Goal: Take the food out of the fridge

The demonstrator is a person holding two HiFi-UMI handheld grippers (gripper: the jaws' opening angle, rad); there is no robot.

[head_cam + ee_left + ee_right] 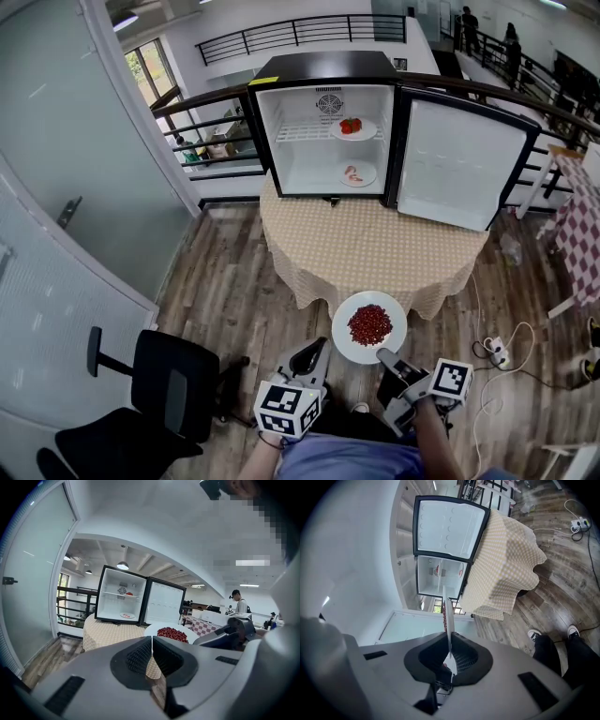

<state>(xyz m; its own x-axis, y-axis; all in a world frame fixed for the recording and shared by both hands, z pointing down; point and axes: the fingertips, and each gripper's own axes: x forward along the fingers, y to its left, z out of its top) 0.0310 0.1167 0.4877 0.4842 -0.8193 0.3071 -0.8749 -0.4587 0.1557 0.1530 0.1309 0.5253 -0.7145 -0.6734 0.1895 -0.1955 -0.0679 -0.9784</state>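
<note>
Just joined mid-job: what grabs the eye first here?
A white round plate of small red food, clamped by its rim in the right gripper, hangs over the wooden floor. Beyond it, a black mini fridge stands open on a round table under a beige checked cloth, holding a white plate of red food on its shelf and a white plate of pink food on its bottom.

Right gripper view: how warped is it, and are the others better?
Right gripper view: strong fisheye, dark corners, scene sideways, open black mini fridge bowed. Left gripper view: same fisheye, mosaic patch upper right. Head view: black railings curve, even light, white plate of red berries sharp.
</note>
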